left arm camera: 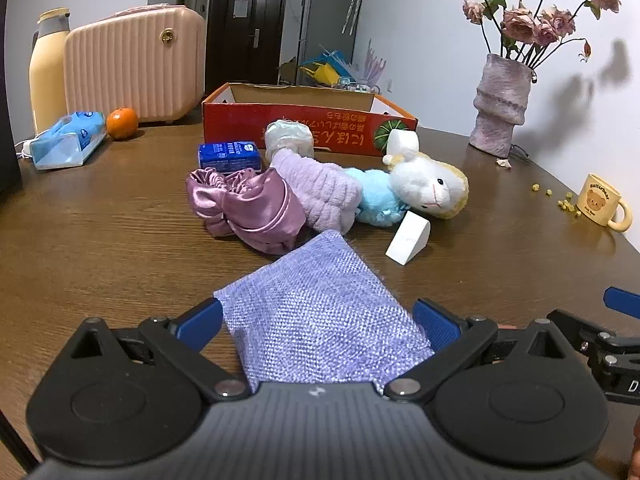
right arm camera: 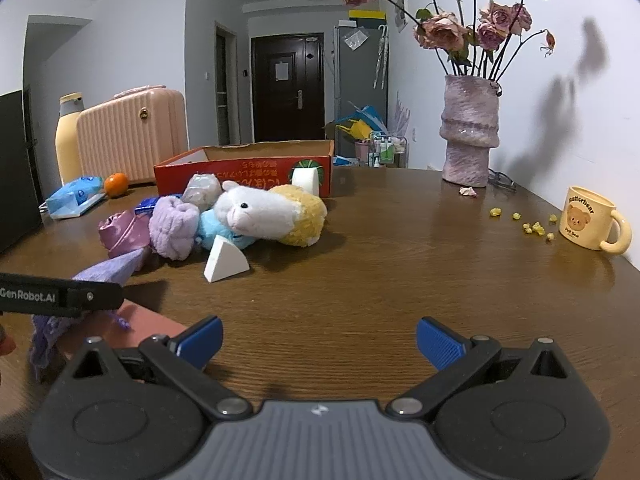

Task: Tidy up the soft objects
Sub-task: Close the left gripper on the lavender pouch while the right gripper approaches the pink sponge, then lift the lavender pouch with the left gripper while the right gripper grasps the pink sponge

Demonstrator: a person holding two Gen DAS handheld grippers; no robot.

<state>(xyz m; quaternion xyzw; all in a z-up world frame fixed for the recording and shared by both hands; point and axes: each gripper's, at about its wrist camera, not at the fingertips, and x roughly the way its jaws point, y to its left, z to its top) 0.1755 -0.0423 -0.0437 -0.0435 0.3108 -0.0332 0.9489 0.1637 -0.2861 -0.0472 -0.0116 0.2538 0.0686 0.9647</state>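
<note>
Lavender woven cloth (left arm camera: 320, 320) lies nearest, between the blue pads of the left tongs (left arm camera: 318, 322), whose jaws stand wide apart around it without pinching; it rests at the near edge of the surface (left arm camera: 100, 240). To do this step well, I would close squarely on the cloth's middle so it lifts flat, then carry it over the pile to the red box (left arm camera: 308, 120) at the far edge. Beyond lie a satin scrunchie (left arm camera: 244, 204), a fluffy band (left arm camera: 320, 188) and a plush lamb (left arm camera: 424, 188). Right tongs (right arm camera: 318, 340) hover spread and empty.
</note>
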